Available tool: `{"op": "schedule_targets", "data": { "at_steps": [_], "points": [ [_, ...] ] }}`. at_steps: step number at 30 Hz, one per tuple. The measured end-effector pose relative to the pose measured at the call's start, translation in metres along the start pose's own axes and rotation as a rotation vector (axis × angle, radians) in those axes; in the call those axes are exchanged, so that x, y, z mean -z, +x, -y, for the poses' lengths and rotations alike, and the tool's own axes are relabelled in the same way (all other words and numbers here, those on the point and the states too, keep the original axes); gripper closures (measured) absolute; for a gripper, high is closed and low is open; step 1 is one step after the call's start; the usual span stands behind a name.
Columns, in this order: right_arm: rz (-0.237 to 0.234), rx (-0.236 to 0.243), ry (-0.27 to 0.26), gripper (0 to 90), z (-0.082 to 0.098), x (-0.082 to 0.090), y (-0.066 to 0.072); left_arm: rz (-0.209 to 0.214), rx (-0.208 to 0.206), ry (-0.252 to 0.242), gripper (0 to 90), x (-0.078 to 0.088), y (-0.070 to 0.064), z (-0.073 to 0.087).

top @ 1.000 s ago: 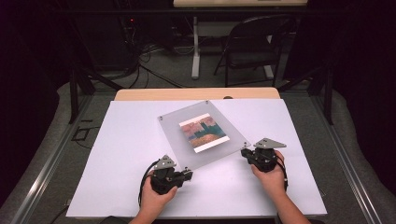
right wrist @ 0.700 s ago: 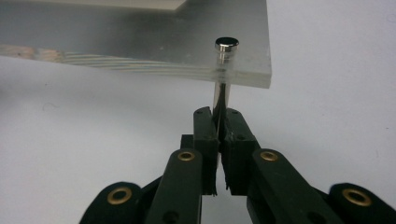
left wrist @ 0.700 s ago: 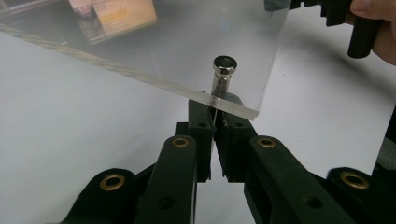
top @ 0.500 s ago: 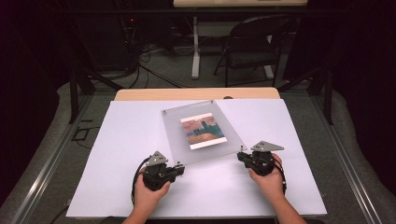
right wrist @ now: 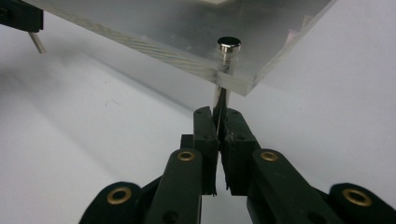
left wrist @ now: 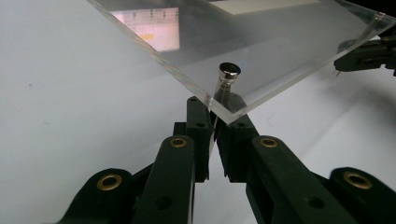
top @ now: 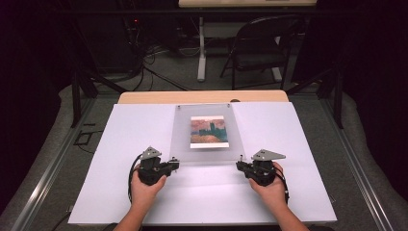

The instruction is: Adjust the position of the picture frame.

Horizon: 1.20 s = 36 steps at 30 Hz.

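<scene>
Clear acrylic frame (top: 204, 134), a flat see-through rectangle with a small painted print (top: 208, 131) inside, sits mid-table on the matte white table (top: 308, 192). Left tongs (top: 177, 164) at its 7 o'clock corner, right tongs (top: 239, 165) at 5 o'clock. The gripper views show what the high view can't: each pair is pinching a shiny metal standoff pin (right wrist: 227, 60) under its corner, which is lifted.

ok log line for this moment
left gripper: shut on left standoff pin | right gripper: shut on right standoff pin | acrylic frame: near edge held up
</scene>
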State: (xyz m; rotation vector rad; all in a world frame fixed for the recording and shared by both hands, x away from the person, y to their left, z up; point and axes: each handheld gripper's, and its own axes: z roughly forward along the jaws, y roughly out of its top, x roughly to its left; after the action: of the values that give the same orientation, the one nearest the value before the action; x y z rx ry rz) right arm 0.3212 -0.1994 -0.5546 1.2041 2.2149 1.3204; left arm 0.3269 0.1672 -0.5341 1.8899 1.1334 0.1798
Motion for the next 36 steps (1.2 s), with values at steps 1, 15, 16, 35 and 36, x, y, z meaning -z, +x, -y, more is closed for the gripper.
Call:
{"op": "schedule_targets", "data": {
  "at_steps": [1, 15, 16, 35, 36],
  "points": [
    [0.002, 0.001, -0.001, 85.5, 0.0, -0.001, 0.001, -0.003, 0.001, 0.0, 83.2, -0.001, 0.002, 0.0],
    [0.023, -0.016, -0.008, 85.4, -0.004, -0.006, -0.005, 0.001, 0.014, -0.001, 83.2, -0.014, 0.008, -0.007],
    [0.024, -0.018, -0.005, 85.4, -0.004, -0.006, -0.005, 0.001, 0.013, 0.004, 83.1, -0.014, 0.008, -0.007],
    [0.037, -0.031, 0.049, 84.7, 0.002, -0.014, -0.012, -0.009, 0.009, 0.032, 82.6, -0.026, 0.008, 0.0],
    [0.036, -0.032, 0.048, 84.7, 0.002, -0.014, -0.012, -0.008, 0.008, 0.032, 82.6, -0.026, 0.008, 0.0]
  ]
}}
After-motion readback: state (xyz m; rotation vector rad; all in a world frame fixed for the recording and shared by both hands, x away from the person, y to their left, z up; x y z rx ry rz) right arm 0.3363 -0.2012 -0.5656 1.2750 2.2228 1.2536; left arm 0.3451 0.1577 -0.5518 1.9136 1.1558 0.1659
